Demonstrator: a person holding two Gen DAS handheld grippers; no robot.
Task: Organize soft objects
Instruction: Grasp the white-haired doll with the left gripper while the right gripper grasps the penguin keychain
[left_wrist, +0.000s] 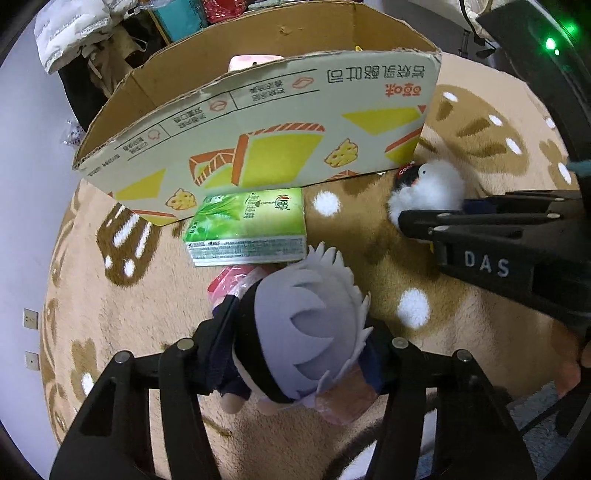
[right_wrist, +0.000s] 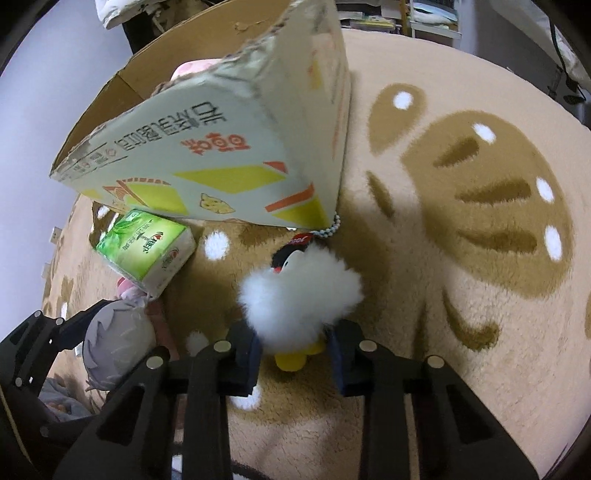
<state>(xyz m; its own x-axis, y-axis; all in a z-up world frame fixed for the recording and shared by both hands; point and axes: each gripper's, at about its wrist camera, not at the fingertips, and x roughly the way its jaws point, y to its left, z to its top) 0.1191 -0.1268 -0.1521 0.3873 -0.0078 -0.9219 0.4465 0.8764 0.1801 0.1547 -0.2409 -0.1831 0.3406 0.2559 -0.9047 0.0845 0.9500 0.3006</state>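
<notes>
- Left gripper (left_wrist: 299, 354): jaws partway in, pads against both sides of the doll (left_wrist: 306, 332), bottom centre of the left view. Reads as a grip on the big head and shoulders; the body underneath is hidden.
- Right gripper (right_wrist: 295, 350): jaws narrow, pads pressed into the lower fluff of the penguin (right_wrist: 301, 295), centre of the right view. How much body sits under the fur I cannot tell.
- Both toys lie on the rug (right_wrist: 461, 295); the box (left_wrist: 258, 147) stands open in the upper half of each view, with a pink item already inside.
- Risk: penguin grip is mostly fur near the feet, so it may slide out on lifting.
- Risk: its bead chain (right_wrist: 332, 227) runs up to the box's lower corner; a snag there could tug the toy or shift the box.
- Risk: doll is top-heavy, so it may swing or pivot between the pads.
- Risk: tissue pack (left_wrist: 247, 229) and pink wrapper (left_wrist: 229, 280) touch the doll and could be dragged along.
- Risk: grippers are close together; both heading for the box could collide.
</notes>
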